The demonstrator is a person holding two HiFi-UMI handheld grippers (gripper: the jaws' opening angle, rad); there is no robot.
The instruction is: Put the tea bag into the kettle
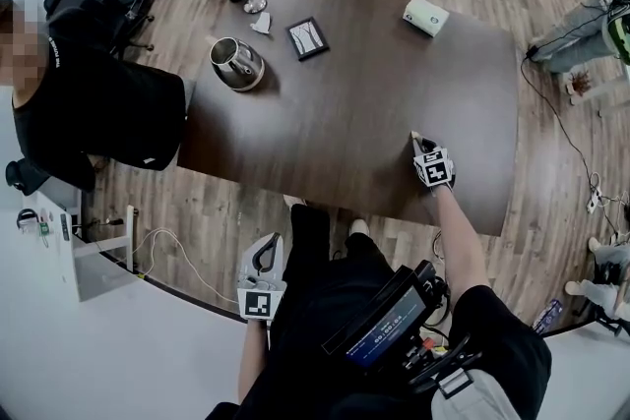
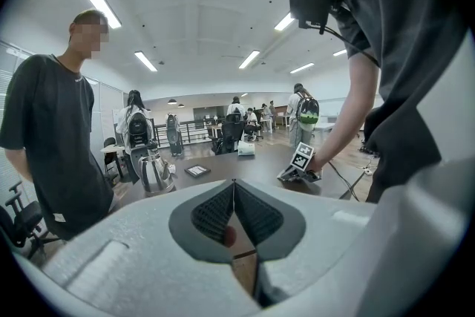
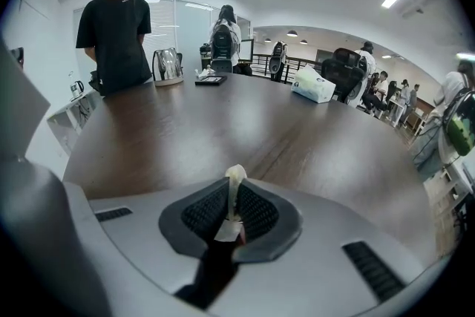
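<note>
A white tea bag stands upright between the pads of my right gripper, which is shut on it with the bag's top poking out above the jaws. In the head view that gripper rests low over the dark table's near right part. The steel kettle stands far off at the table's left end, its top open; the right gripper view also shows the kettle. My left gripper hangs below the table's near edge, shut with nothing between its pads.
A black-framed card, a round metal disc and a white scrap lie near the kettle. A white tissue pack sits at the far right. A person in black stands by the table's left end.
</note>
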